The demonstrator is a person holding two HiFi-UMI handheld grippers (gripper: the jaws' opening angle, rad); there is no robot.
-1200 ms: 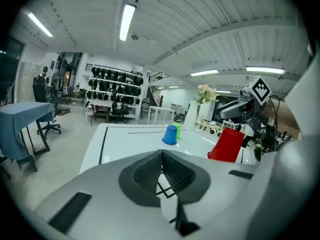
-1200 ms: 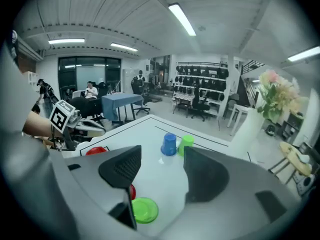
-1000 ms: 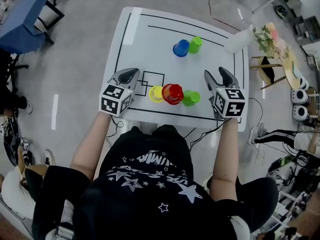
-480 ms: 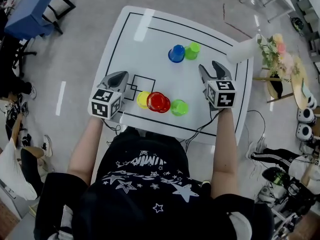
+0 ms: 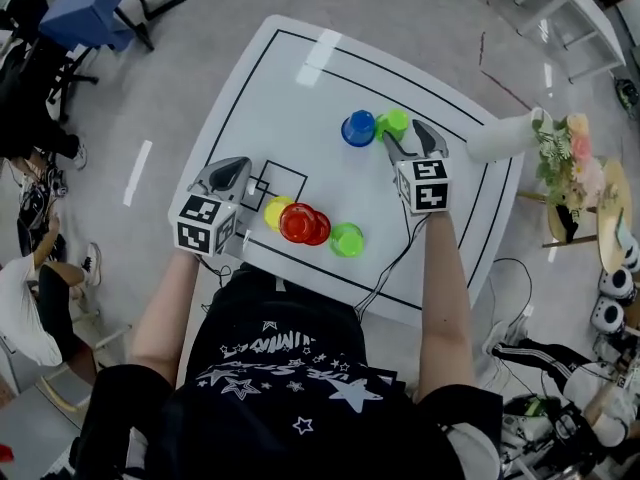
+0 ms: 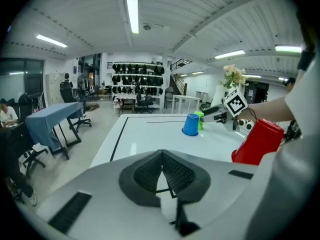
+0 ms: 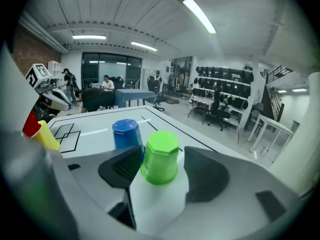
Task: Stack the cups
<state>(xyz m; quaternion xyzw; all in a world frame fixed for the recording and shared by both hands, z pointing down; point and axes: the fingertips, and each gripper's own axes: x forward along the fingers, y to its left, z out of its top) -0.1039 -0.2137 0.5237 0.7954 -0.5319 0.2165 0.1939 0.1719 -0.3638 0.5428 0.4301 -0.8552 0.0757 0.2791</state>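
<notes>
Two upturned cups stand at the table's far side: a blue cup (image 5: 358, 128) (image 7: 125, 132) and a green cup (image 5: 393, 122) (image 7: 160, 156). My right gripper (image 5: 405, 138) (image 7: 163, 152) is open around the green cup. Its jaws have just been opening, and a gap shows at the right pad. Near the front edge, a yellow cup (image 5: 277, 211), a red cup (image 5: 303, 224) (image 6: 257, 141) and a second green cup (image 5: 347, 239) sit in a row. My left gripper (image 5: 226, 175) (image 6: 162, 154) is shut and empty, left of the yellow cup.
The white table (image 5: 290, 98) carries black lines and a small square outline (image 5: 283, 181). A white vase (image 5: 497, 137) of flowers (image 5: 560, 143) stands past the right edge. A blue table (image 5: 85, 8) and chairs are at the upper left, and a seated person (image 5: 25, 313) at the left.
My right gripper has travelled from the table's front right to the far side, and its jaws now stand around the green cup. The left gripper has stayed near the front left.
</notes>
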